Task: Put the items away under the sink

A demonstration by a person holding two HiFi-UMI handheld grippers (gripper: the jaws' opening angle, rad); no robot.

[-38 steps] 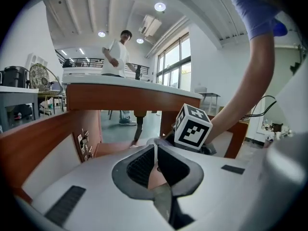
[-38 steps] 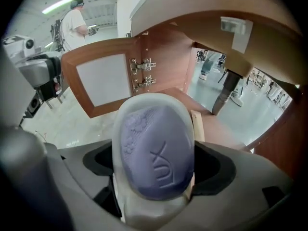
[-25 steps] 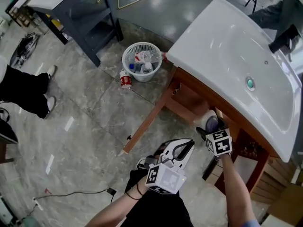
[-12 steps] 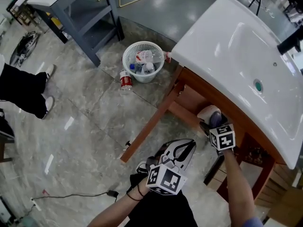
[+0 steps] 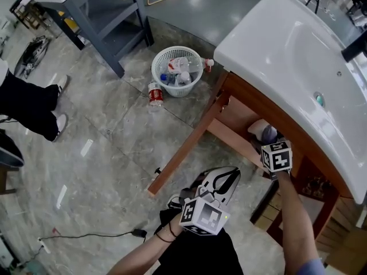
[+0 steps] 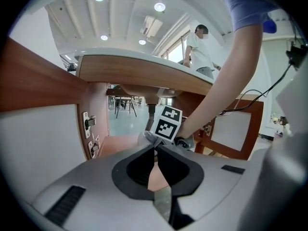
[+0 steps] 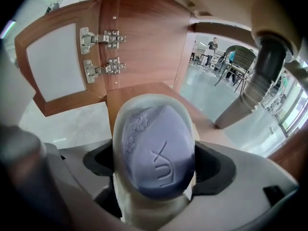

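Right gripper holding a soap dish in the cabinet under the sink.

The right gripper (image 5: 266,144) is pinching a pale soap dish (image 7: 153,210) carrying a purple soap bar (image 7: 156,150) between its 2 jaws, at the centre right of the head view, below the white sink (image 5: 287,50), with the wooden shelf (image 7: 144,93) showing beyond it. The left gripper (image 6: 155,149) is hanging at the bottom centre, its jaws pressed together on nothing. In the right gripper view a drain pipe (image 7: 257,76) is showing at the upper right and 2 door hinges (image 7: 102,37) at the upper left.
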